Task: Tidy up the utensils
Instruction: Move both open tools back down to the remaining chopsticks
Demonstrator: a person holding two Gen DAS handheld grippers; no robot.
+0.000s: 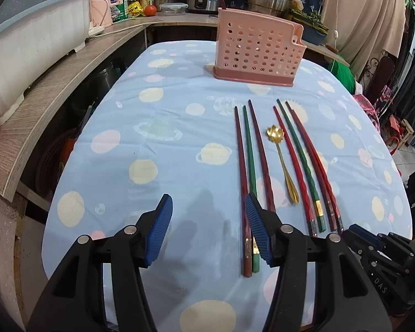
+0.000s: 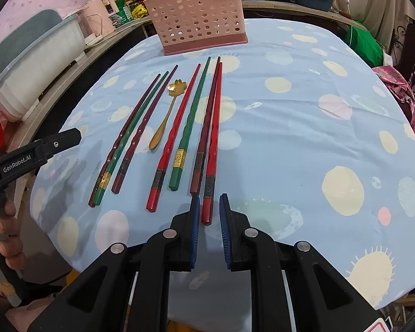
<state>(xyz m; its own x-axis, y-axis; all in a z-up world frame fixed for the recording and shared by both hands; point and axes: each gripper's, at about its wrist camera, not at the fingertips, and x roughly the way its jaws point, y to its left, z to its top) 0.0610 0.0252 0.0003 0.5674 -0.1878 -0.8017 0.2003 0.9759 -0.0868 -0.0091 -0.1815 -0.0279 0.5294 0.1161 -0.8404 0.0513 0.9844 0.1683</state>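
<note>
Seven chopsticks lie in a rough row on my table's blue cloth, thick ends toward me, tips toward the pink perforated holder that stands upright at the far end, well apart from them. On the left sits a trio: a dark maroon stick, a green one pressed against it, and a second dark maroon stick just beside. Then the gold spoon, flower-shaped bowl pointing toward the holder, lying in the gap between the two groups. Right of it, in my right wrist view, a bright red chopstick, a green one with a gold band, then a dark red one and another bright red one lying close together, their tips nearly meeting. My left gripper is spread fairly wide with bare cloth between its blue pads; its right pad sits over the butt ends of the left maroon and green sticks, whether touching I cannot tell. My right gripper is drawn narrow, the butt of the outermost bright red stick lying in the slot between its pads, a sliver of gap visible on either side, so no grip. The holder's tray base rests flat on the cloth. Beyond the table, a counter carries a white dish rack, bottles and pots.
</note>
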